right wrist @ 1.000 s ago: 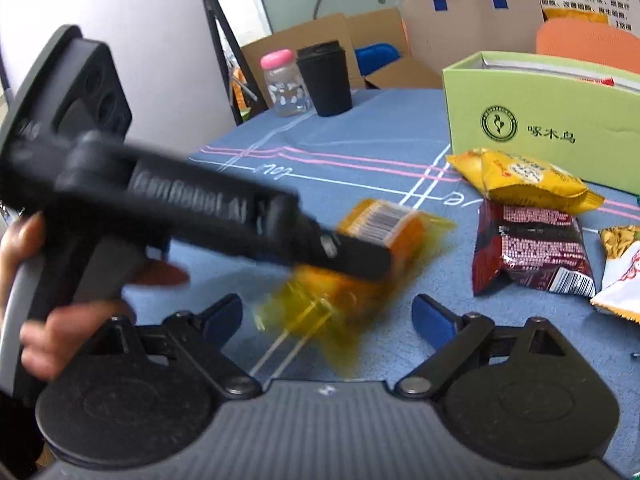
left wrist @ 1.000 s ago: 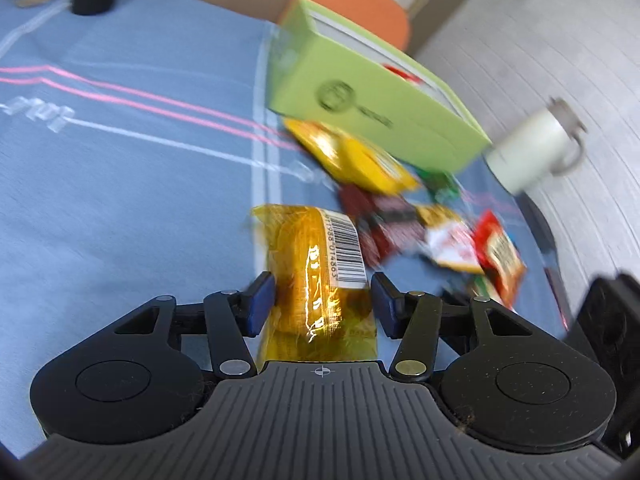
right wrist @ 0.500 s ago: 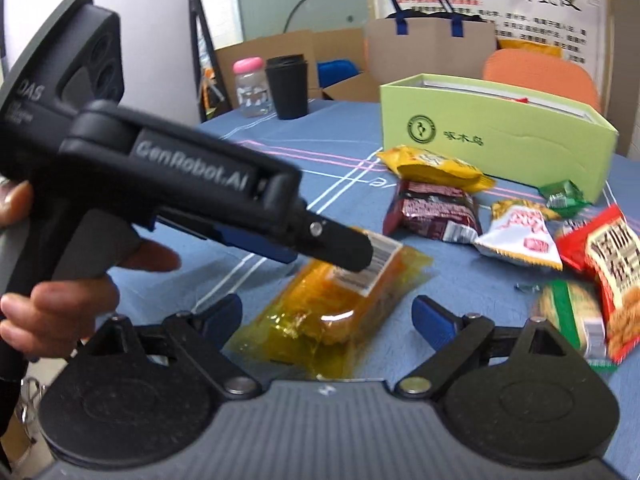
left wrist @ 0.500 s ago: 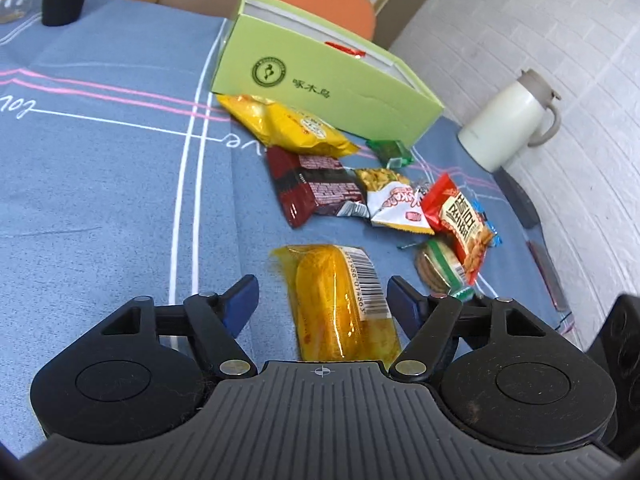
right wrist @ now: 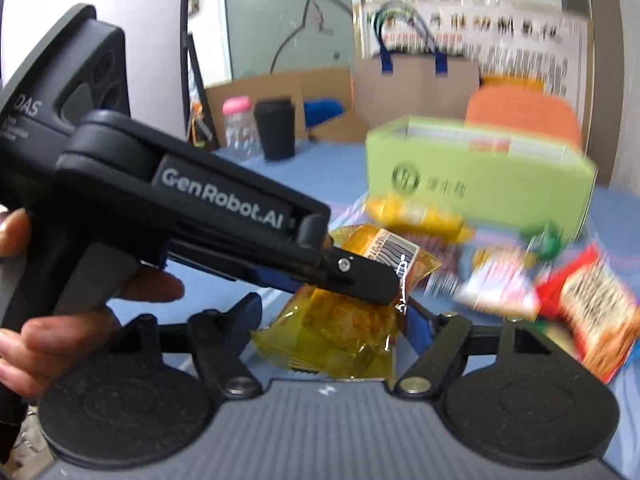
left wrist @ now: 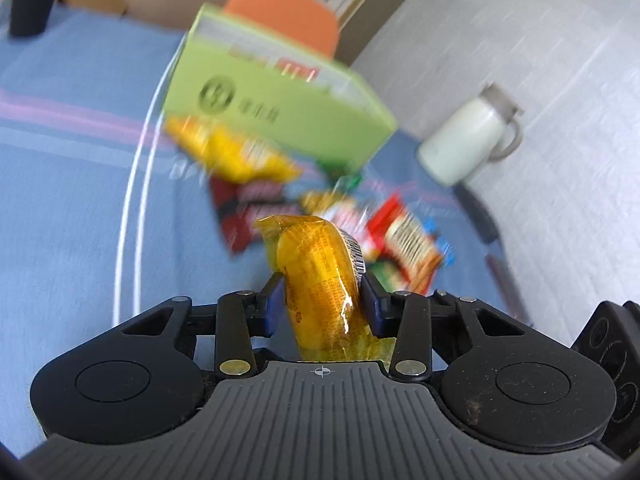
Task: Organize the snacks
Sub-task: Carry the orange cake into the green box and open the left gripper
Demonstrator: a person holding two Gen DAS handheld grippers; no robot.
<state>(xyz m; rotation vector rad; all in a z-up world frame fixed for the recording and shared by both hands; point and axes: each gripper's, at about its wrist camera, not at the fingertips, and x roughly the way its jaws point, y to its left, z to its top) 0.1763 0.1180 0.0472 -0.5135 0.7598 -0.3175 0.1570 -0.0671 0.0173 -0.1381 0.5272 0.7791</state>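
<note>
Blue cloth (left wrist: 72, 208) fills the left wrist view, a green box (left wrist: 276, 120) at upper centre with blurred snack packets (left wrist: 328, 200) below it. At lower centre the left gripper (left wrist: 322, 300), its jaws just closed, is clenched on an orange packet (left wrist: 316, 280). From the right wrist view that packet (right wrist: 348, 320) sits mid-frame between the right gripper (right wrist: 332, 320) fingers, which have just narrowed; contact is unclear.
</note>
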